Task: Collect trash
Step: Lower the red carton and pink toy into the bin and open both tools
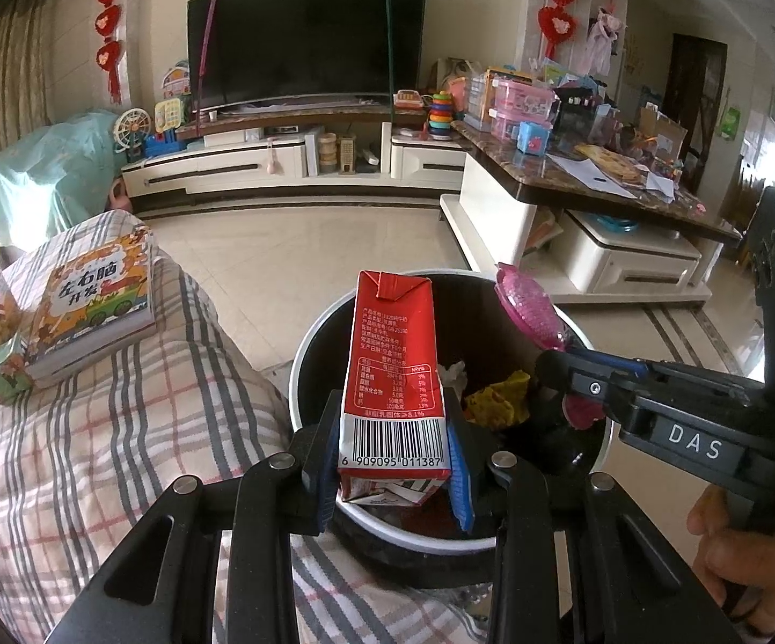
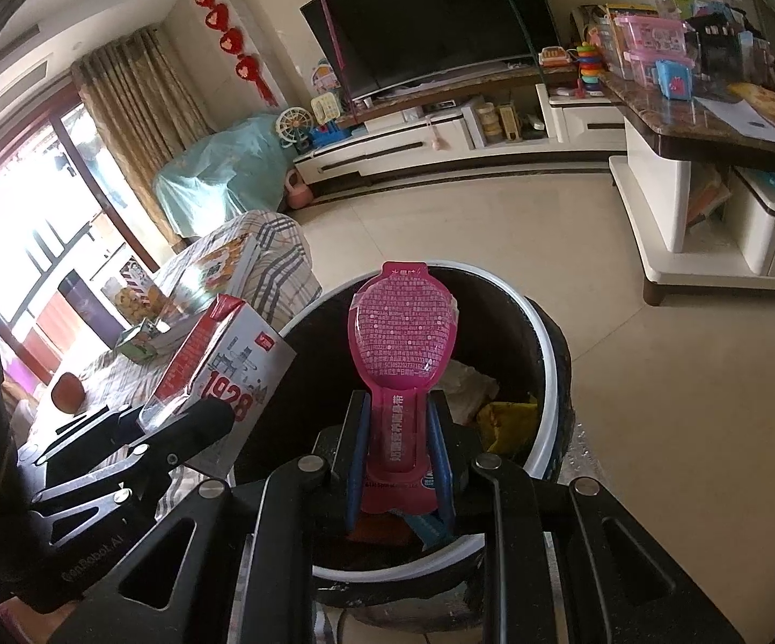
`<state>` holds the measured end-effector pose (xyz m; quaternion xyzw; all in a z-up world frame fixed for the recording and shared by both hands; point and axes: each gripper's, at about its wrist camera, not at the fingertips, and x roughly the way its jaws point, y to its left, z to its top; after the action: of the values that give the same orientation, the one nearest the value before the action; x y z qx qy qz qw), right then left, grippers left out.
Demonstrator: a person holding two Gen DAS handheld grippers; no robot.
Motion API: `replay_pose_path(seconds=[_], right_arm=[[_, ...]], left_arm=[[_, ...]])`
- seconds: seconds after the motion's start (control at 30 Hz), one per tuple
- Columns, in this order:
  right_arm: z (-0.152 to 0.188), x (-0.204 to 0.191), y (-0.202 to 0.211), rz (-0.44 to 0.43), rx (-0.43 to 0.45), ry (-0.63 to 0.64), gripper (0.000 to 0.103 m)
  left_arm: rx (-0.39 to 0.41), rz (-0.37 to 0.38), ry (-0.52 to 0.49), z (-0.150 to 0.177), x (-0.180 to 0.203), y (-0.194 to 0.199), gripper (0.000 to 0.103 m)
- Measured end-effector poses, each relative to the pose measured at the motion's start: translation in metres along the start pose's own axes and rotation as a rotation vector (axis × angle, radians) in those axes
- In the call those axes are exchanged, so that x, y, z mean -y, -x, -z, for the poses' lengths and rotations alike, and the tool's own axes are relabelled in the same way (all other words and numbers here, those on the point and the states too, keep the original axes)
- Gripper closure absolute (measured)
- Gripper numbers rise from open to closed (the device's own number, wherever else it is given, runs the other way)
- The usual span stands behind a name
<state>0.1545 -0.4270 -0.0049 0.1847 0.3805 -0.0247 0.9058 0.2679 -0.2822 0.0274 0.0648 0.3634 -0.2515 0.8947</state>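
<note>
Left gripper (image 1: 395, 461) clamped on red milk carton (image 1: 394, 370) at its barcode end, carton upright over the bin mouth. Right gripper (image 2: 401, 461) clamped on the stem of a pink spoon-shaped snack pack (image 2: 401, 343), also above the trash bin (image 2: 540, 333). Both look light; carton is probably crushable, so a low grip across the narrow faces suits; pink pack is glossy, likely slippery, stem is the sensible hold. Bin holds yellow wrapper (image 1: 497, 400) at 3 o'clock of the carton. Left view shows carton's nutrition panel; right view shows its white "1928" face and the bright window at 9 o'clock.
</note>
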Motion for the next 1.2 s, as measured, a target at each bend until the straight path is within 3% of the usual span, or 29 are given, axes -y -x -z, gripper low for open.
replay_pose_path(seconds=[0.5,0.57,0.67,0.73,0.87,0.93,1.1,1.2], right_arm=[[-0.005,0.004,-0.007,0.003,-0.016,-0.021,0.078],[-0.007,0.005,-0.007,0.008,-0.011,-0.028,0.077],[-0.009,0.007,-0.003,0.003,-0.002,-0.044,0.066],[-0.008,0.006,0.004,0.001,0.017,-0.046,0.051],[-0.004,0.003,0.017,-0.008,0.047,-0.065,0.038],[-0.001,0.001,0.025,-0.015,0.065,-0.074,0.025],[0.015,-0.011,0.045,-0.041,0.107,-0.085,0.013],[0.028,-0.019,0.052,-0.045,0.112,-0.093,0.013]], left_arm=[[-0.027,0.006,-0.007,-0.007,0.002,-0.015,0.071],[-0.028,0.001,-0.007,-0.008,0.002,-0.015,0.067],[-0.014,-0.014,0.001,-0.009,0.000,-0.009,0.058],[-0.001,-0.017,0.014,-0.007,-0.004,-0.003,0.049],[0.017,-0.025,0.042,0.000,-0.013,0.011,0.046],[0.035,-0.021,0.072,0.009,-0.021,0.024,0.043],[0.092,-0.051,0.137,0.038,-0.036,0.060,0.022],[0.115,-0.048,0.189,0.059,-0.046,0.079,0.019]])
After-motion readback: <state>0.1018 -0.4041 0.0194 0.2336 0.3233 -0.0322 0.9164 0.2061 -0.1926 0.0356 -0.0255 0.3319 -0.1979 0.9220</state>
